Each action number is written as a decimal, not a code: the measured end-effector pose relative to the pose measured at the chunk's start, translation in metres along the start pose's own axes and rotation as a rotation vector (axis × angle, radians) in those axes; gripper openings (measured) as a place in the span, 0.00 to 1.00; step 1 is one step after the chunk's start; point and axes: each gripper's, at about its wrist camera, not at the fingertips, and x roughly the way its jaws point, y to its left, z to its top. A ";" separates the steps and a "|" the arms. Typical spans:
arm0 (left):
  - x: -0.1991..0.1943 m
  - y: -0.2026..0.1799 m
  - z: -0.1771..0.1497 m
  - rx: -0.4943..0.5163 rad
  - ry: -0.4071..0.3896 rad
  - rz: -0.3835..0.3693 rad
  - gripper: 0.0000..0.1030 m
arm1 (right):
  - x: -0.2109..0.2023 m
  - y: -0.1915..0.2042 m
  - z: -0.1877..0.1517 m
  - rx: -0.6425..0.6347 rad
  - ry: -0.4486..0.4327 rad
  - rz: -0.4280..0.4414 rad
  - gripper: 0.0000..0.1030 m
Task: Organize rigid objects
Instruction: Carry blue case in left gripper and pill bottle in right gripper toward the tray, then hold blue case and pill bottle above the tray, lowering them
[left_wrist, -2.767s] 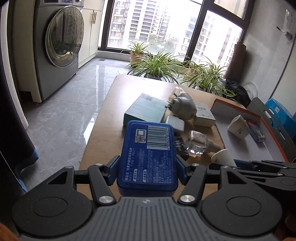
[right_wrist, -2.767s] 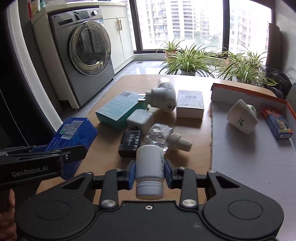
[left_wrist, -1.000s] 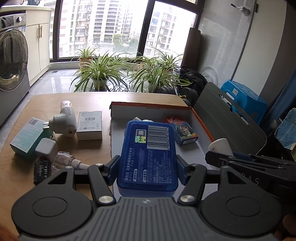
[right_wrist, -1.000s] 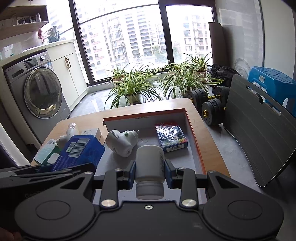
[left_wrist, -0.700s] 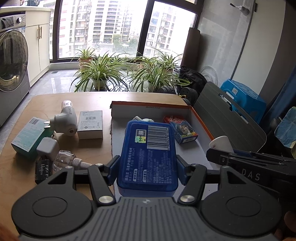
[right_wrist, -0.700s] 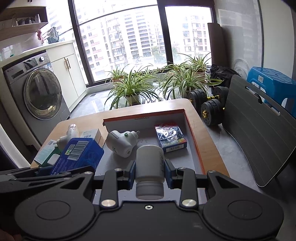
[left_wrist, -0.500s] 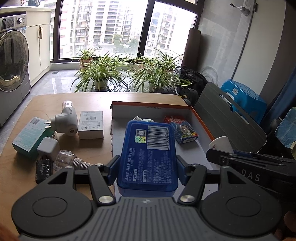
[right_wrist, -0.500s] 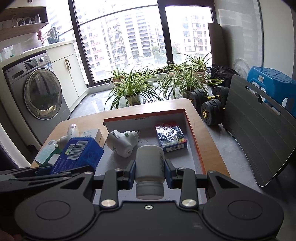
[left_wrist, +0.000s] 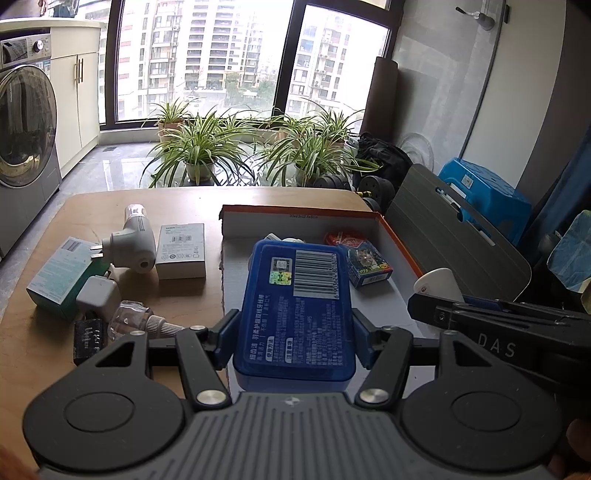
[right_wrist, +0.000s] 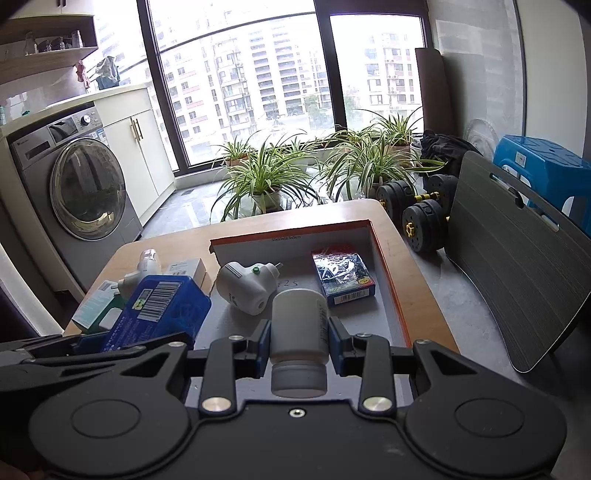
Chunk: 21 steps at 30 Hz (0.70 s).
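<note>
My left gripper (left_wrist: 294, 334) is shut on a flat blue plastic box (left_wrist: 297, 306) with a barcode label, held over the near part of the orange-rimmed cardboard tray (left_wrist: 400, 245). My right gripper (right_wrist: 299, 343) is shut on a white pill bottle (right_wrist: 299, 332), cap toward me, also over the tray (right_wrist: 386, 266). In the tray lie a white plug adapter (right_wrist: 242, 286) and a blue card pack (right_wrist: 341, 278). The blue box (right_wrist: 162, 304) and the left gripper show at the left of the right wrist view.
On the wooden table (left_wrist: 92, 206) left of the tray lie a white plug device (left_wrist: 131, 243), a white carton (left_wrist: 181, 251), a teal box (left_wrist: 61, 277), a white charger (left_wrist: 94, 295), a clear bottle (left_wrist: 136, 321) and a black bar (left_wrist: 88, 338). A grey board (right_wrist: 517, 266) leans at right.
Since 2.8 s ago both grippers swung right from the clutter to over the tray, each keeping its object. Over the last second nothing has visibly moved.
</note>
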 end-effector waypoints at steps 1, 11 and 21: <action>0.000 0.000 0.000 0.000 -0.001 0.000 0.61 | 0.000 0.000 0.000 0.000 0.000 0.000 0.39; 0.000 0.001 0.000 0.002 -0.001 -0.001 0.61 | 0.000 0.000 0.000 0.002 0.000 0.000 0.39; -0.003 -0.007 -0.004 0.000 0.006 -0.004 0.61 | -0.002 -0.001 -0.001 0.006 0.002 -0.001 0.39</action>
